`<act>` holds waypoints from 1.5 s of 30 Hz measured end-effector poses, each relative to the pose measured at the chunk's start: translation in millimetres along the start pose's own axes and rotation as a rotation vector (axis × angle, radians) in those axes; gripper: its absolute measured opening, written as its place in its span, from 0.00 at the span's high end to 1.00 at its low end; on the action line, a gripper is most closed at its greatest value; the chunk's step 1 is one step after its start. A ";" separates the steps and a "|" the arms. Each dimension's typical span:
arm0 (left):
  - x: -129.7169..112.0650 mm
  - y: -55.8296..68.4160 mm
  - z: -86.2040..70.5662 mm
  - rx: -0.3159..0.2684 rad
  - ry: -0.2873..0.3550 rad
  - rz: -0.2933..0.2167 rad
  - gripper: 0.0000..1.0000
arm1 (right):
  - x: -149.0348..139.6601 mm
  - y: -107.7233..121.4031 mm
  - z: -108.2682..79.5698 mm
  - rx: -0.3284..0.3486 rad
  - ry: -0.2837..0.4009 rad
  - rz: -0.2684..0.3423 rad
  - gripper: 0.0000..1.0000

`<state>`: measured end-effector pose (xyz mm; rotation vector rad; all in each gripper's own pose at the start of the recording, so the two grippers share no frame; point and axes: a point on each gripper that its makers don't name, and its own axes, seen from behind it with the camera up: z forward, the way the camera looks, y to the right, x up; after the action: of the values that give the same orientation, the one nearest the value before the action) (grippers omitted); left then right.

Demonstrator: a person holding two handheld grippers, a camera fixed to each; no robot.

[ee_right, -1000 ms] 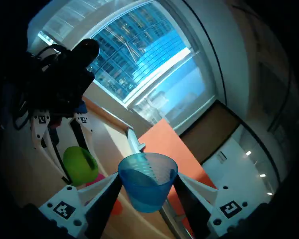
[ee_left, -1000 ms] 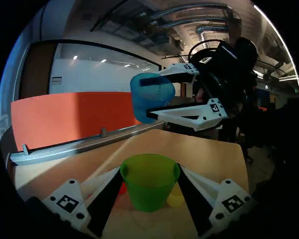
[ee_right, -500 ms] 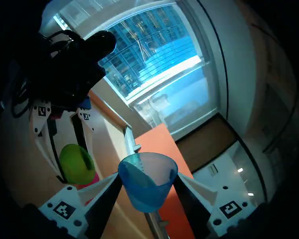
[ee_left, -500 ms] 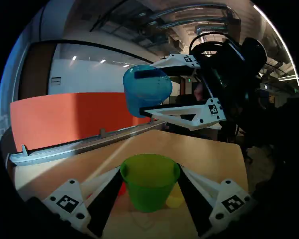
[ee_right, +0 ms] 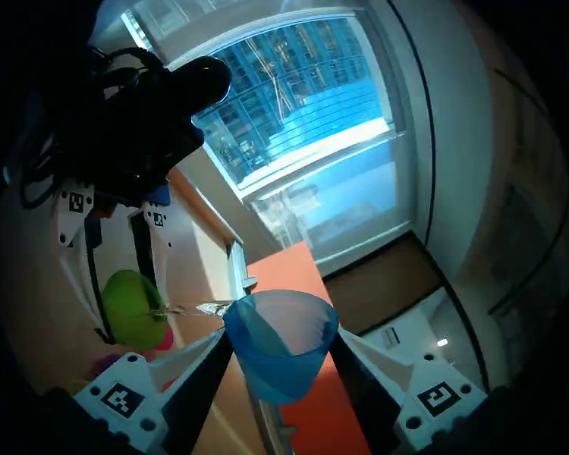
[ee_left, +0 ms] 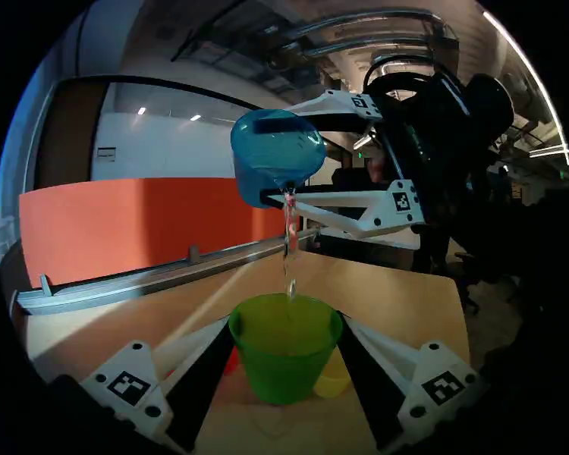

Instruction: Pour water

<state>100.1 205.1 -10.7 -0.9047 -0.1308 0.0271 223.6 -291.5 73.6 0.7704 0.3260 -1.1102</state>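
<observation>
The green cup point(ee_left: 286, 349) is pinched upright between both fingers of the left gripper point(ee_left: 284, 327), low over the wooden table point(ee_left: 394, 292); whether its base rests on the table cannot be told. The blue cup point(ee_left: 273, 155) is clamped between both fingers of the right gripper point(ee_left: 275, 161) and is held tilted above the green cup, apart from it. A thin stream of water point(ee_left: 290, 243) is seen falling from the blue cup's lip into the green cup's open mouth. A yellow object point(ee_left: 331, 379) is seen just beside the green cup, and an orange panel point(ee_left: 133, 220) is set behind the table's far edge.
</observation>
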 end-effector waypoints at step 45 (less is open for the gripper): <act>0.3 5.4 3.1 -0.011 -0.004 0.008 0.11 | 0.1 25.5 3.2 -0.050 -0.005 -0.188 0.12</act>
<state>100.1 210.9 -13.0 -0.9158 -0.1315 0.0356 246.0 -288.1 85.8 0.7026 0.4267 -1.2752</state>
